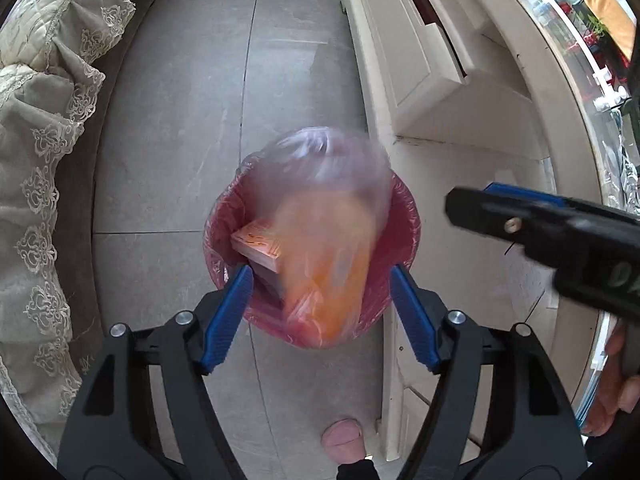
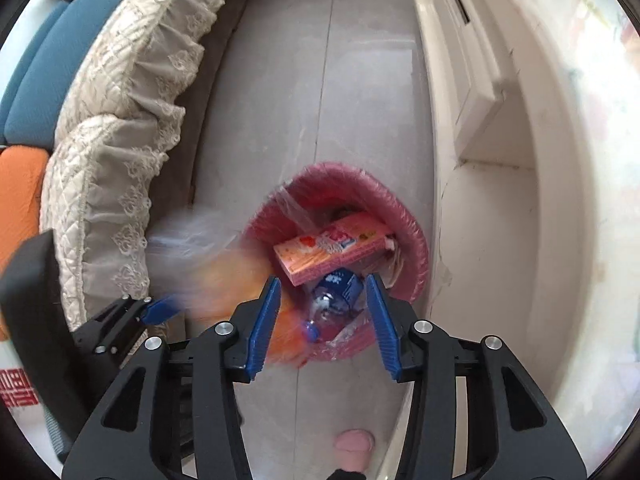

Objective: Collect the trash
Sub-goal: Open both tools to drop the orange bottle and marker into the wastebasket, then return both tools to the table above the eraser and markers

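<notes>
Pink bin [image 1: 404, 216], lined with a clear liner, is standing on the grey tiled floor [image 1: 180, 120] beside a cream cabinet [image 1: 408, 72]. A clear bag [image 1: 324, 240] with orange contents is showing as a motion-blurred shape over the bin mouth, free of both tools. Inside the bin, a pink box [image 2: 332, 248] is lying tilted, with a blue carton [image 2: 338, 284] and a crushed bottle [image 2: 316, 316] just below it in the right wrist view.

Left hand-held gripper [image 1: 322, 312] is pointing steeply down over the near rim, with its blue pads standing wide apart and nothing pressed between them. Right hand-held gripper [image 2: 322, 316] is likewise pointing down over the bin, jaws parted and gripping nothing.

A sofa [image 2: 120, 120] with a quilted, lace-edged cover is running along the floor to the left of the bin. A pink slipper [image 2: 354, 442] is showing on the floor near the lower frame edge.
</notes>
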Available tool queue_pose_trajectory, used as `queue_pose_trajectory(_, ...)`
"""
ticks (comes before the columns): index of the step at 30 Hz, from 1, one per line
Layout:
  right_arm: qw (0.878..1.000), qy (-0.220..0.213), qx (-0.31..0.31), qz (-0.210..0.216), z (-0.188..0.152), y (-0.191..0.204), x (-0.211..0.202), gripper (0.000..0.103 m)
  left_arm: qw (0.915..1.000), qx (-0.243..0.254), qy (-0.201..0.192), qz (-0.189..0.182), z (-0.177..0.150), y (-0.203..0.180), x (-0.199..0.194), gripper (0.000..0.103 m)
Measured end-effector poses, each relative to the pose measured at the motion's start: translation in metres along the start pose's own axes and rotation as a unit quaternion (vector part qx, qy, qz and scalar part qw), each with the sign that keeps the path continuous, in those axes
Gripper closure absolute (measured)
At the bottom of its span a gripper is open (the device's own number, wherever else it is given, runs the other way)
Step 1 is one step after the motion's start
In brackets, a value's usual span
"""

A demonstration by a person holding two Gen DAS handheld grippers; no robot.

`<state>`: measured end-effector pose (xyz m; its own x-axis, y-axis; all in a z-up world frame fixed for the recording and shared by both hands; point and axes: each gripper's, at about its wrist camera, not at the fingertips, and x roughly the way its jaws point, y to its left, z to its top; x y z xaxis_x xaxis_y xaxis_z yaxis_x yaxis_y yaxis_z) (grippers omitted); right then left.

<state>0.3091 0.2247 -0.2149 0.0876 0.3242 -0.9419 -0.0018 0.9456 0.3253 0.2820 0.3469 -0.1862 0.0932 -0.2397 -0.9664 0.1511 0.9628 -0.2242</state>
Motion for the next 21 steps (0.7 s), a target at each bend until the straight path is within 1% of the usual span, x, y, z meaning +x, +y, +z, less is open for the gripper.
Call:
queue_pose_trajectory(3, 1.0, -0.005, -0.007, 0.004, 0.002, 0.0, -0.012, 0.056, 0.9999, 0.008, -0.011, 0.009, -0.01, -0.007, 0.001, 0.034)
queue_pose_trajectory(5, 1.0, -0.01, -0.003, 0.01, 0.001, -0.002, -0.018, 0.056, 0.9998, 0.005, -0.018, 0.008, -0.019, -0.001, 0.003, 0.034)
queue_pose_trajectory(6, 1.0, -0.012, 0.001, 0.016, 0.001, -0.003, -0.023, 0.056, 0.9998, 0.001, -0.02, 0.007, -0.02, -0.001, -0.002, 0.034)
queue_pose_trajectory(7, 1.0, -0.012, 0.005, 0.02, 0.0, -0.005, -0.026, 0.056, 0.9997, 0.0, -0.024, 0.007, -0.021, 0.002, 0.001, 0.034)
queue_pose_trajectory(8, 1.0, -0.013, 0.009, 0.027, -0.001, -0.006, -0.03, 0.055, 0.9996, -0.001, -0.029, 0.004, -0.024, 0.001, -0.008, 0.034)
queue_pose_trajectory(9, 0.999, -0.015, 0.011, 0.036, -0.003, -0.007, -0.034, 0.055, 0.9994, -0.001, -0.033, 0.005, -0.026, 0.004, -0.006, 0.034)
queue_pose_trajectory(13, 0.998, -0.013, -0.001, 0.059, -0.013, -0.004, -0.052, 0.054, 0.9986, 0.006, -0.052, 0.01, -0.032, 0.015, -0.019, 0.033)
queue_pose_trajectory(17, 0.996, -0.017, -0.03, 0.085, -0.028, 0.003, -0.08, 0.054, 0.9974, 0.007, -0.069, 0.018, -0.038, 0.018, -0.051, 0.033)
queue_pose_trajectory(20, 0.992, -0.035, -0.055, 0.106, -0.041, 0.005, -0.115, 0.054, 0.9954, 0.009, -0.092, 0.025, -0.04, 0.014, -0.089, 0.033)
queue_pose_trajectory(21, 0.991, -0.041, -0.058, 0.111, -0.045, 0.003, -0.125, 0.054, 0.9945, 0.011, -0.101, 0.026, -0.04, 0.009, -0.105, 0.03)
